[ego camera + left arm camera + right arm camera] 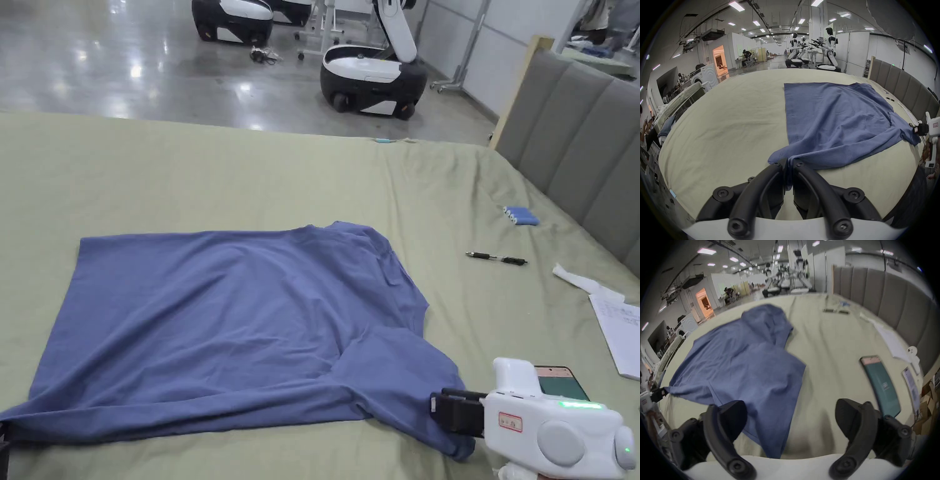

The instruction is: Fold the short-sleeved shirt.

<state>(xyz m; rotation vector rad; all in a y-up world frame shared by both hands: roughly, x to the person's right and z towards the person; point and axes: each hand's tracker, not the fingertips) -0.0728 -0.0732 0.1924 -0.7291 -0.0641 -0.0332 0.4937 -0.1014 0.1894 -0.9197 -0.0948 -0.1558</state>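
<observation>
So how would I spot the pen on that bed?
Start at the grey headboard along the right of the green bed. Between it and the blue shirt lies the pen, apart from both. It is the thin black stick, unlike the blue batteries beyond it and the white paper nearer.

Bright, even overhead ceiling panels (736,6), glare on polished floor (134,69), soft shadows; both gripper views w/ heavy fisheye distortion, dark vignetted corners; right gripper view motion-blurred, head view sharp.
</observation>
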